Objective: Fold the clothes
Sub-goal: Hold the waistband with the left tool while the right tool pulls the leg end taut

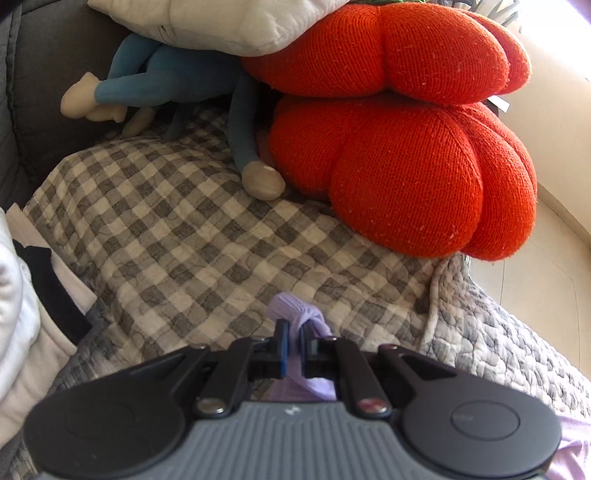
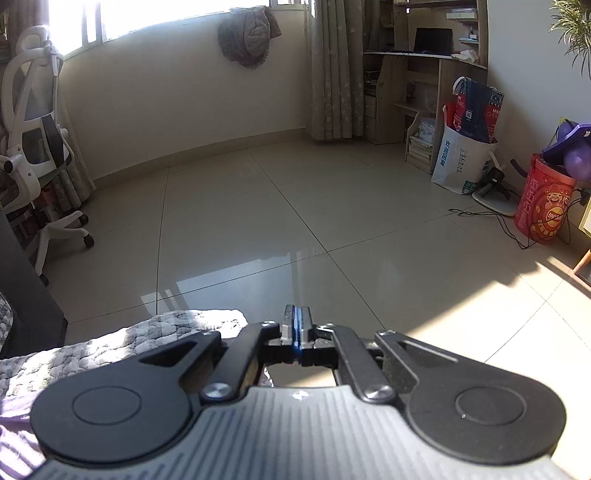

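A lilac garment is bunched between the fingers of my left gripper, which is shut on it just above a grey-and-white checked quilt. More lilac cloth trails under the gripper at the lower right. In the right wrist view my right gripper is shut, its pads pressed together with nothing visible between them, and it points out over the tiled floor. A strip of purple cloth lies at the lower left of that view, beside the quilt's edge.
Two stacked orange knitted cushions, a blue plush toy and a white pillow crowd the far end of the quilt. Folded white and black clothes lie left. A white office chair, wooden shelves and bags ring the floor.
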A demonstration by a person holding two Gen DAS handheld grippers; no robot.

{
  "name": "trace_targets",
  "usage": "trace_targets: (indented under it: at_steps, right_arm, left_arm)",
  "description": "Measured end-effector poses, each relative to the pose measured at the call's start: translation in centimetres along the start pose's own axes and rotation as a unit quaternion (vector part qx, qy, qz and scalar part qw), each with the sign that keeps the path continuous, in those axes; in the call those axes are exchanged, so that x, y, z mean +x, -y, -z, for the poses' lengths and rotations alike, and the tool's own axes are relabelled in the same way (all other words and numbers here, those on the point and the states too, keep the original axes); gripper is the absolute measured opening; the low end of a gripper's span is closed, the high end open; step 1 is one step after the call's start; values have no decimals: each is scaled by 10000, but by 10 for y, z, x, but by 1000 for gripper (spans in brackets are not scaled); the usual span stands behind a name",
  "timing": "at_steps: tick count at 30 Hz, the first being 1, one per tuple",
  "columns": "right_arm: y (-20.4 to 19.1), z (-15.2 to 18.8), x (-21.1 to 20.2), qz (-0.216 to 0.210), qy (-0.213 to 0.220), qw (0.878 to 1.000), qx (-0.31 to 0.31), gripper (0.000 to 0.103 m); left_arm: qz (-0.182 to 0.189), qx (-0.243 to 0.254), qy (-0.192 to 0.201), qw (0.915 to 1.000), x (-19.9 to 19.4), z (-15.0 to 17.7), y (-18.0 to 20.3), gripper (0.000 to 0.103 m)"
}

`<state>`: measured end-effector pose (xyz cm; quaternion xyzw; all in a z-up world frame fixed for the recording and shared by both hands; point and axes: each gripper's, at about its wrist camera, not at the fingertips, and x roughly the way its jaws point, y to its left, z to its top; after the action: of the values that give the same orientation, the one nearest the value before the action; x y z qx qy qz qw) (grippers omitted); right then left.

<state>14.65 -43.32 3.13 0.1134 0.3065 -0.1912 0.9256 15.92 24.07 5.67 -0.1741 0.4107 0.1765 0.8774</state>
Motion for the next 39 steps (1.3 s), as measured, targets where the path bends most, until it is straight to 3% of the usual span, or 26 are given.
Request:
trace_targets:
  at_steps: [2,4,5,7,9,11,12,16,17,20,21,25,31,39]
  right_arm:
    - [1,5,9,-177,-117,9998,-29,0]
    - [-9,14,6,-643,-58,9973,-349,0]
    - [-14,18,3,-888,-17,9947,-519,10]
    - [-24,26,-7,-1362,58,9865,-905,17]
    - [-30,31,-17,-1743,88,9767,-1247,39]
    - [-37,33,-23,-2024,46,9666,-1570,53]
    - [-39,33,-23,-2044,18,9640,-1700,53]
    - [-39,38,-12,-1769,-162,9651,-1927,52]
    - [-42,40,-5,-1593,-171,9657,-2044,45]
    - [-47,41,-5,-1434,3,9646,-2212,5]
    - [-49,41,-6,-1394,66,9641,-2260,3]
    - [-54,42,-9,-1236,318,9611,-2451,1]
    - [-44,27,-18,-809,852,9685,-2195,1]
    - [-34,11,-10,-421,949,9776,-1831,1]
  left_arm:
    - [-28,26,-55,10000,12,-3,4,7]
    - [-57,53,-111,9999,24,-5,8,8]
    - [-66,66,-133,9999,29,-7,10,8]
    - [-6,68,-97,9999,29,-7,11,8]
    - [81,4,-100,9999,30,-7,9,8]
    - [151,-82,-110,9998,31,-7,7,8]
    - [176,-127,-116,9997,32,-7,7,8]
    - [174,-77,-94,9998,32,-6,9,8]
    - [179,-83,-91,9998,31,-6,9,8]
    - [194,-101,-82,9997,30,-6,8,8]
    - [198,-107,-80,9997,30,-7,8,8]
    - [215,-159,-72,9996,28,-7,6,9]
    - [251,-285,-40,9993,26,-9,9,9]
    - [366,-331,-3,9988,25,-11,20,9]
